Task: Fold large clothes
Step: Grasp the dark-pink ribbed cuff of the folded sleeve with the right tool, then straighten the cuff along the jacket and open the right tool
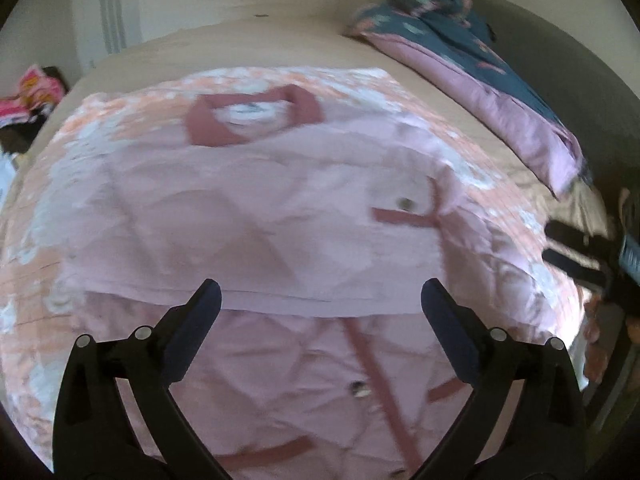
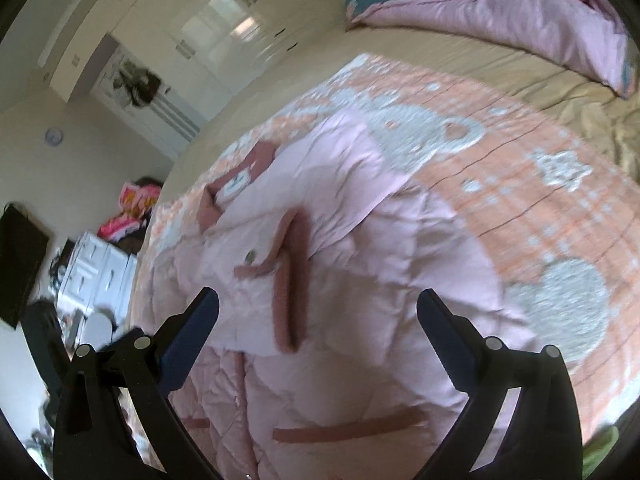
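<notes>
A pale pink quilted jacket (image 1: 256,216) with dark rose trim and collar (image 1: 248,120) lies spread on a peach patterned blanket (image 1: 72,152) on the bed. Both sleeves are folded across its front. My left gripper (image 1: 322,294) hovers over the jacket's lower half, open, nothing between its fingers. In the right wrist view the same jacket (image 2: 360,248) shows a folded sleeve with a rose cuff (image 2: 292,280). My right gripper (image 2: 318,300) stands open above that cuff, holding nothing. The right gripper (image 1: 576,252) also shows at the right edge of the left wrist view.
A pink and teal duvet (image 1: 480,64) is bunched along the bed's far right side. Beige sheet (image 2: 520,68) lies bare beyond the blanket. White wardrobes (image 2: 208,40) line the far wall. Bright clothes (image 1: 32,96) and white drawers (image 2: 100,272) stand left of the bed.
</notes>
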Available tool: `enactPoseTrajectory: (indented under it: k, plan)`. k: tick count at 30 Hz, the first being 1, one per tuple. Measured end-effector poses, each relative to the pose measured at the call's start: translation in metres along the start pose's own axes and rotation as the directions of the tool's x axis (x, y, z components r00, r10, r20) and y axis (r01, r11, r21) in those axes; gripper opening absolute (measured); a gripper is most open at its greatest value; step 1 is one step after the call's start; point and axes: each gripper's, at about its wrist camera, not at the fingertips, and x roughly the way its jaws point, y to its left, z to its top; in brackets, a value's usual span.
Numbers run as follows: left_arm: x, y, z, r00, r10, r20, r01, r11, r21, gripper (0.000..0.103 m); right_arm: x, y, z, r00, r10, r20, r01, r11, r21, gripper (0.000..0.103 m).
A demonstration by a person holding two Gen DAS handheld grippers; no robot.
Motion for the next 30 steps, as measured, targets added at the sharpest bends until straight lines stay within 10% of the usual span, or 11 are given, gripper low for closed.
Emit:
enactPoseTrajectory:
  k: [18,26,30]
  plan:
    - [-0.041,0.11,-0.002,0.987,0.123,0.1,-0.099,0.972,-0.213,0.094,0.104,0.042,-0.017,0.991,-0.008,-0.134,0.004,0.999,-0.033,0.098]
    - [-0.034,0.14,-0.009,0.987,0.129,0.097,-0.096,0.953,-0.289,0.094,0.119,0.052,-0.026,0.991,-0.021,-0.13,0.004,0.992,-0.127,0.024]
    - [-0.03,0.147,-0.01,0.988,0.125,0.093,-0.091,0.947,-0.307,0.094,0.097,0.078,-0.016,0.999,0.006,-0.044,-0.017,0.966,-0.256,0.014]
